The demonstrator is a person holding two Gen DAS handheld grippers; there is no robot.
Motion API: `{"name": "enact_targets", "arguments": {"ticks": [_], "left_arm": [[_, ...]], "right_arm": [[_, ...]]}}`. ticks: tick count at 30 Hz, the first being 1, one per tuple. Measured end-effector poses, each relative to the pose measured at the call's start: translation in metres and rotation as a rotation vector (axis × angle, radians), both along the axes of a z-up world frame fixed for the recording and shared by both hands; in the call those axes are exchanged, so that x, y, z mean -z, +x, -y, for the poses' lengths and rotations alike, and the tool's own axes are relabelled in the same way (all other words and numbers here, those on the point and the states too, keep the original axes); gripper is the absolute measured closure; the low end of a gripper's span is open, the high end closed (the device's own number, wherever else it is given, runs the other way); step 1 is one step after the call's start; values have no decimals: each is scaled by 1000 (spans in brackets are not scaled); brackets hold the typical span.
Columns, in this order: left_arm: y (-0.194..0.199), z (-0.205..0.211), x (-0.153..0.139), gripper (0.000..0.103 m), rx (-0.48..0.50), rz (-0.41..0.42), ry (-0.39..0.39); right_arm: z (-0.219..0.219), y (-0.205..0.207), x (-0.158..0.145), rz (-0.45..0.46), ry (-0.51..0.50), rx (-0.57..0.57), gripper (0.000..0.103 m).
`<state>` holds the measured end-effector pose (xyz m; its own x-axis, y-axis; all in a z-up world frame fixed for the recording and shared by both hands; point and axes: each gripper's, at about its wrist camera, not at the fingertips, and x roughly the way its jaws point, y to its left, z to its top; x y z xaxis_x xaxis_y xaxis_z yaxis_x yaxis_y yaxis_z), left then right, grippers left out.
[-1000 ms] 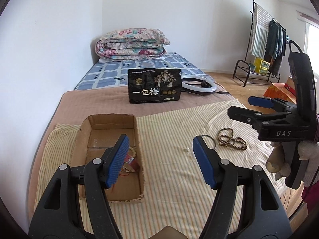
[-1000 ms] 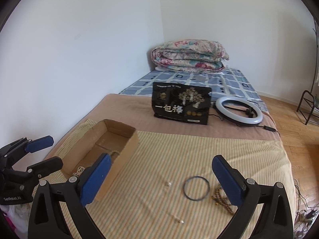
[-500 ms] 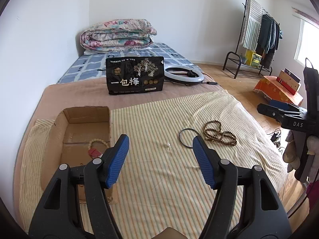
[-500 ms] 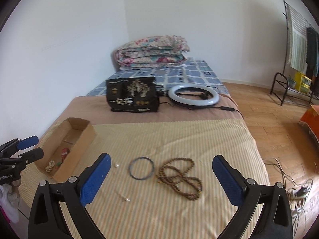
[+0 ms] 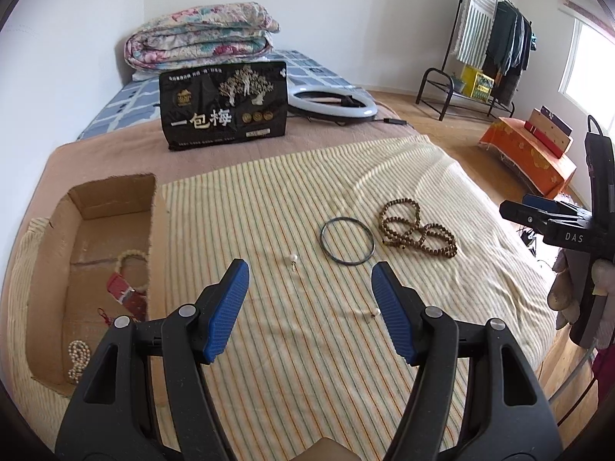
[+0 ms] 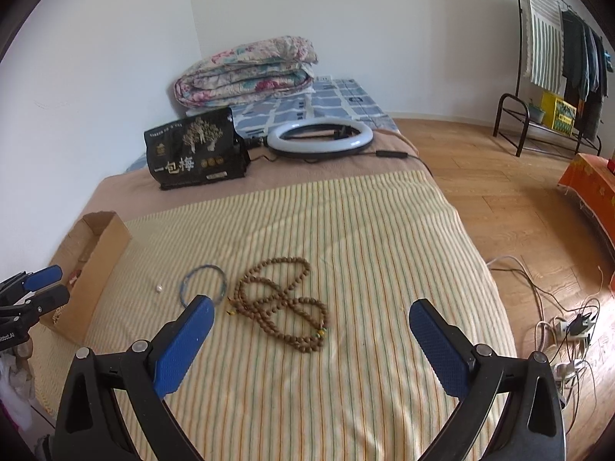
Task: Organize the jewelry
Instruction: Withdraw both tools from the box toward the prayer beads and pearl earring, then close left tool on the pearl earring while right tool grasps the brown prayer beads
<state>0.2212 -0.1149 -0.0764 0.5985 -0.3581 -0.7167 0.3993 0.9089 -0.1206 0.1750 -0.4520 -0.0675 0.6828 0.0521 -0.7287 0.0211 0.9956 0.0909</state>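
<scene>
A brown bead necklace (image 6: 282, 301) lies coiled on the striped bedspread; it also shows in the left wrist view (image 5: 417, 228). A dark bangle (image 5: 347, 241) lies left of it, also in the right wrist view (image 6: 203, 283). Two pearl studs (image 5: 293, 258) (image 5: 376, 312) lie loose on the cloth. A cardboard box (image 5: 59, 230) at the left holds a bead bracelet (image 5: 130, 259), a red item and a pearl string. My left gripper (image 5: 309, 307) is open and empty above the cloth. My right gripper (image 6: 311, 340) is open and empty above the necklace.
A black snack bag (image 5: 225, 105) stands at the back, with a ring light (image 5: 332, 104) and a folded quilt (image 5: 200, 40) behind. A clothes rack (image 6: 553, 77), an orange-covered box (image 5: 526, 153) and floor cables (image 6: 565, 326) are right of the bed.
Both grippers have swung right across the bed. The box has slid toward the left in both views, and the necklace and bangle have come nearer the centre. Both stay open.
</scene>
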Motion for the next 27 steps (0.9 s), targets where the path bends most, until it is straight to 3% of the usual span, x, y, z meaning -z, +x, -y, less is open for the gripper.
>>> {"name": "enact_targets", "arguments": {"ticks": [12, 14, 27], "left_arm": [[28, 12, 47, 35, 23, -69, 5], [35, 14, 54, 42, 20, -80, 12], [69, 28, 89, 64, 15, -137, 19]], "right_arm": [[-17, 22, 50, -84, -33, -79, 1], [-21, 27, 57, -98, -55, -95, 0], [-41, 57, 87, -133, -128, -254, 1]]}}
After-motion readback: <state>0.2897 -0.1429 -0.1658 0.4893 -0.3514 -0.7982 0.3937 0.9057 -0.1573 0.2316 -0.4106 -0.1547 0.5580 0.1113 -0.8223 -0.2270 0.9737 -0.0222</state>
